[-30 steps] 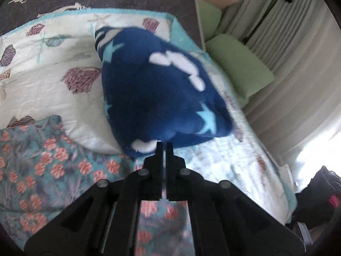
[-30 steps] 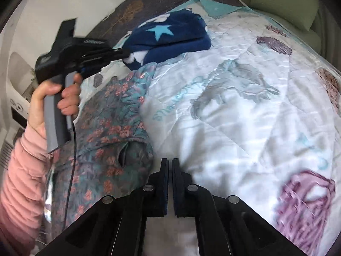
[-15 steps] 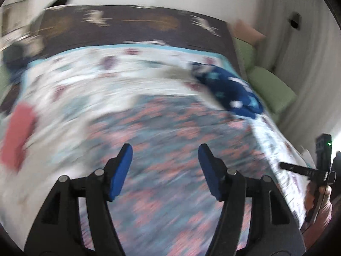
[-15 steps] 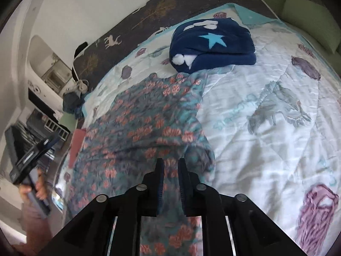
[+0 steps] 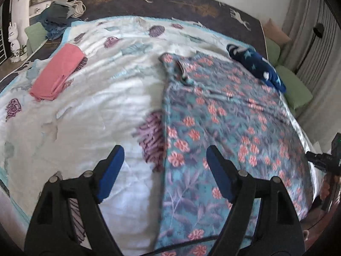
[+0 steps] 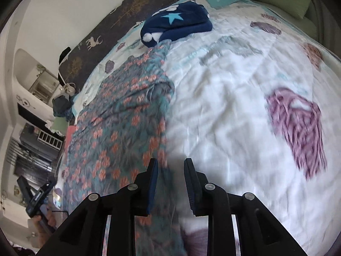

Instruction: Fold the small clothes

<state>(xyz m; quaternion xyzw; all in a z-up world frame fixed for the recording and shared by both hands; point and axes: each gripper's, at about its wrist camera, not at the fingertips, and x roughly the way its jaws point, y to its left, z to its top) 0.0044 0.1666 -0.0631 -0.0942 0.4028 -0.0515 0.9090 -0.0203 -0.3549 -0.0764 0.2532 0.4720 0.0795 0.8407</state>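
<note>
Opening the left gripper [image 5: 164,151] wide, with nothing clamped: only air between the blue pads, above the near left edge of the floral garment [image 5: 223,117]. Having let go of the dark blue star fleece [image 5: 257,66], which was pinched shut in these jaws a second ago, and having swung back toward the near side of the bed. Opening the right gripper [image 6: 171,163] too, though only a narrow gap so far, up from fully closed; holding nothing, hovering over the near right edge of the same floral garment [image 6: 119,128]. Lying spread flat on the white shell-print quilt [image 5: 96,117], reaching from the near edge toward the far side. Resting folded at the far right corner, just touching the garment's far end: the blue fleece [image 5: 257,66]. Sitting well apart at the far left: a folded pink piece [image 5: 57,70]. Judging from this, finishing with the fleece and starting on the floral piece, probably readying both sets of jaws to pinch its near corners.
</note>
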